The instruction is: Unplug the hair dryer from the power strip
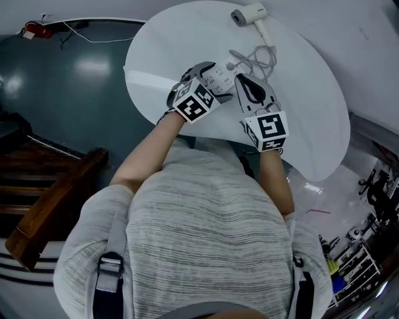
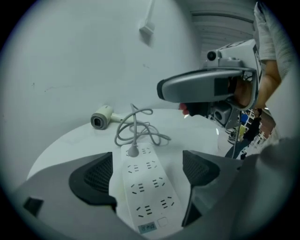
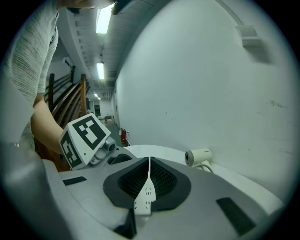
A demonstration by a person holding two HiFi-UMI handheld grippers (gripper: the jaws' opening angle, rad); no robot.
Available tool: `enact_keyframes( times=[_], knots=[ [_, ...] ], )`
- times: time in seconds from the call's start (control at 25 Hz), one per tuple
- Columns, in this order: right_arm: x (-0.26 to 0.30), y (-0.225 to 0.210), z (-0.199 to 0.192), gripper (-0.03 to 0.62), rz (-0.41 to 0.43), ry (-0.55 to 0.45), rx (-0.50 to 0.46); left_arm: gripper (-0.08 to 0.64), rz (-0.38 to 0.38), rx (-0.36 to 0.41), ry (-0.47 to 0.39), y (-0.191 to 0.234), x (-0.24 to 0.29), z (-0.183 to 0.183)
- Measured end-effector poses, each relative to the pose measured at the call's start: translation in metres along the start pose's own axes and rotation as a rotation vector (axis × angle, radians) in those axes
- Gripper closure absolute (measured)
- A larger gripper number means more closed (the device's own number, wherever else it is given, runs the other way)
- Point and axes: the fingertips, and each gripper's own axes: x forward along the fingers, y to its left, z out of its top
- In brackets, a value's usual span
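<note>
A white power strip [image 1: 219, 76] lies on the round white table [image 1: 312, 112]. In the left gripper view the strip [image 2: 146, 187] runs between the wide-apart jaws of my left gripper [image 2: 147, 173], and the pads do not press on it. A grey plug [image 2: 133, 151] sits in the strip's far end. Its coiled cord [image 2: 138, 127] leads to the cream hair dryer [image 2: 102, 117], which lies near the table's far edge [image 1: 249, 14]. My right gripper [image 1: 243, 80] hovers just right of the strip with its pads [image 3: 164, 180] together and nothing held. A sliver of the strip shows below them.
A white wall rises behind the table, with a small box [image 2: 147, 29] mounted on it. Dark wooden steps [image 1: 56, 199] stand at the left on the grey floor. A red item with a cable [image 1: 34, 30] lies at the far left. Cluttered shelves [image 1: 355, 255] stand at the right.
</note>
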Motion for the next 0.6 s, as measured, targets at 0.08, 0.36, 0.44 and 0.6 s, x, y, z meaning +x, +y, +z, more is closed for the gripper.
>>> enact_keyframes(
  times=[0.08, 0.36, 0.44, 0.6],
  knots=[
    [0.002, -0.001, -0.004, 0.565, 0.007, 0.013, 0.000, 0.101, 0.015, 0.001, 0.050, 0.003, 0.012, -0.009],
    [0.006, -0.006, -0.018, 0.565, 0.020, 0.048, 0.002, 0.099, 0.053, -0.003, 0.149, 0.008, 0.044, -0.026],
    [0.008, -0.008, -0.022, 0.565, 0.024, 0.061, 0.001, 0.098, 0.061, -0.004, 0.175, 0.008, 0.050, -0.030],
    [0.011, -0.012, -0.033, 0.565, 0.030, 0.099, 0.001, 0.098, 0.083, -0.011, 0.219, 0.011, 0.059, -0.039]
  ],
)
